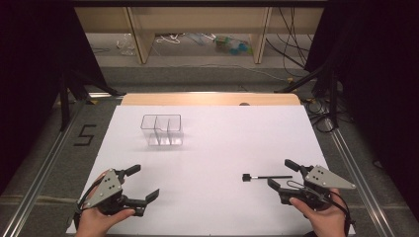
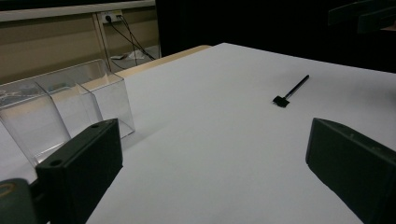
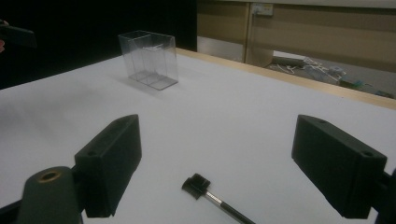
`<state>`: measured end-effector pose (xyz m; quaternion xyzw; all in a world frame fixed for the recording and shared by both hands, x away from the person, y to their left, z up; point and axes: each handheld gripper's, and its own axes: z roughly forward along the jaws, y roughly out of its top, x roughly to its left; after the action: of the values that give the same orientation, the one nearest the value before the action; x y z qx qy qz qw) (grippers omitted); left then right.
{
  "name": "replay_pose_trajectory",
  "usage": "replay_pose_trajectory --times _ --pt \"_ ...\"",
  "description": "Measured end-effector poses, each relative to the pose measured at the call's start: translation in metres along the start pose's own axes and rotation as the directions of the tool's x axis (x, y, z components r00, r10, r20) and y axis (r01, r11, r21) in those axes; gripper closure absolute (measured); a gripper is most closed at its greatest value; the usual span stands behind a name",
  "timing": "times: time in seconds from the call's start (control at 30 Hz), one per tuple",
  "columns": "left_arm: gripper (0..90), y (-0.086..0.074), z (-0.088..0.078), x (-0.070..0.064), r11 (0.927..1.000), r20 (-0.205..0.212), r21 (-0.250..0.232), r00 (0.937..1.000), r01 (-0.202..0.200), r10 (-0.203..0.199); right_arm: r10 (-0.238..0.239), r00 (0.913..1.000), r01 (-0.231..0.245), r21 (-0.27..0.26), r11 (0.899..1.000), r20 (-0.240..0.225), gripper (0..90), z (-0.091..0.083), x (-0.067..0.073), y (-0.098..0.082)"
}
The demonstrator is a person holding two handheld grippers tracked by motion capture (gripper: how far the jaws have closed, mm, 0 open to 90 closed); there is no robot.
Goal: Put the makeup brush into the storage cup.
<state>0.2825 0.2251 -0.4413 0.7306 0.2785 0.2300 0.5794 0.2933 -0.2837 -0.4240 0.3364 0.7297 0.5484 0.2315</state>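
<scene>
Small black brush (image 1: 267, 177), thin stick handle w/ a square bristle head, lies flat on the white worktop (image 1: 212, 148), untouched. Head end points away from the right hand-held gripper (image 1: 280, 174); handle tip sits just off that gripper's jaws, not betw. them in the high view. In the right gripper view the brush (image 3: 210, 195) lies low betw. the two black jaws, head nearest the camera's middle, handle running off the bottom edge; jaws stand wide apart, nothing pinched, pads clear of the brush. Right hand (image 1: 321, 217) wraps the gripper body from below, grey three-cornered plate on top. Left hand-held gripper (image 1: 146, 181) is well apart from the brush, on the opp. side of the worktop, near the front edge; jaws also spread wide & empty, left hand (image 1: 101, 219) holding it. Left gripper view shows the brush (image 2: 289, 92) far off past its own jaws, bare worktop betw. Clear plastic organizer box (image 1: 162, 129), w/ inner dividers making several compartments, stands upright well beyond the brush, toward the far left part of the worktop, closer to the left gripper's side; looks empty. Box (image 2: 65, 107) appears just behind the left jaw in the left gripper view. Wooden strip (image 1: 210, 98) edges the worktop's far side, past the box.
</scene>
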Motion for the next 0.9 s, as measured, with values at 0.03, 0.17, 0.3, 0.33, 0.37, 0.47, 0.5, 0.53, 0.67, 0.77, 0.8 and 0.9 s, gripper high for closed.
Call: replay_pose_trajectory --times 0.03,0.17,0.3,0.33,0.37,0.47,0.5,0.53,0.67,0.77,0.8,0.9 --pt "3.6 0.0 0.0 0.0 1.0 -0.001 0.001 1.0 0.001 -0.001 0.003 1.0 -0.003 -0.011 1.0 0.007 17.2 0.0 0.0 0.0" --pt "3.8 0.0 -0.001 0.001 1.0 -0.002 0.006 1.0 -0.004 0.004 0.017 0.9996 -0.018 -0.036 0.999 -0.021 17.3 0.002 -0.001 -0.001" --pt "3.8 -0.001 0.0 0.0 1.0 0.008 -0.003 0.9999 0.009 -0.009 0.032 0.9994 -0.032 -0.023 0.999 -0.016 17.3 0.002 0.0 0.0" --pt "3.9 -0.001 0.0 0.001 1.0 0.009 -0.003 1.0 -0.002 0.002 0.019 0.9998 -0.019 -0.028 0.999 -0.006 17.4 0.003 -0.002 0.001" --pt "3.9 -0.001 0.0 0.001 1.0 0.009 -0.003 1.0 -0.002 0.002 0.019 0.9998 -0.019 -0.028 0.999 -0.006 17.4 0.003 -0.002 0.001" --pt "4.0 -0.001 -0.001 0.0 0.9999 0.003 0.01 1.0 0.004 -0.004 0.025 0.9997 -0.025 -0.006 1.0 0.009 17.6 0.005 -0.006 0.002" --pt "4.0 -0.001 -0.001 0.0 0.9999 0.005 0.009 1.0 0.005 -0.005 0.024 0.9996 -0.024 -0.002 1.0 0.015 17.7 0.006 -0.008 0.001" --pt "4.0 -0.001 0.0 0.0 0.9999 0.006 0.009 0.9999 0.011 -0.011 0.037 0.9993 -0.037 -0.007 0.999 0.006 17.7 0.007 -0.009 0.001" --pt "4.0 -0.001 0.001 -0.001 0.9998 0.013 0.013 0.9998 0.012 -0.012 0.008 0.9997 -0.007 -0.033 0.999 0.025 18.5 0.013 -0.015 0.004" --pt "4.0 -0.001 0.0 0.0 0.9999 0.014 0.014 0.9999 0.004 -0.004 0.007 0.9996 -0.006 -0.023 1.0 0.028 18.9 0.018 -0.018 0.008" --pt "4.0 -0.001 0.0 0.0 0.9999 0.012 0.014 0.9999 0.006 -0.006 0.009 0.9996 -0.008 -0.031 0.999 0.028 18.9 0.02 -0.019 0.008" --pt "4.0 -0.001 0.0 0.0 0.9999 0.014 0.012 0.9999 0.003 -0.003 0.007 0.9997 -0.006 -0.017 1.0 0.023 18.9 0.028 -0.022 0.009"
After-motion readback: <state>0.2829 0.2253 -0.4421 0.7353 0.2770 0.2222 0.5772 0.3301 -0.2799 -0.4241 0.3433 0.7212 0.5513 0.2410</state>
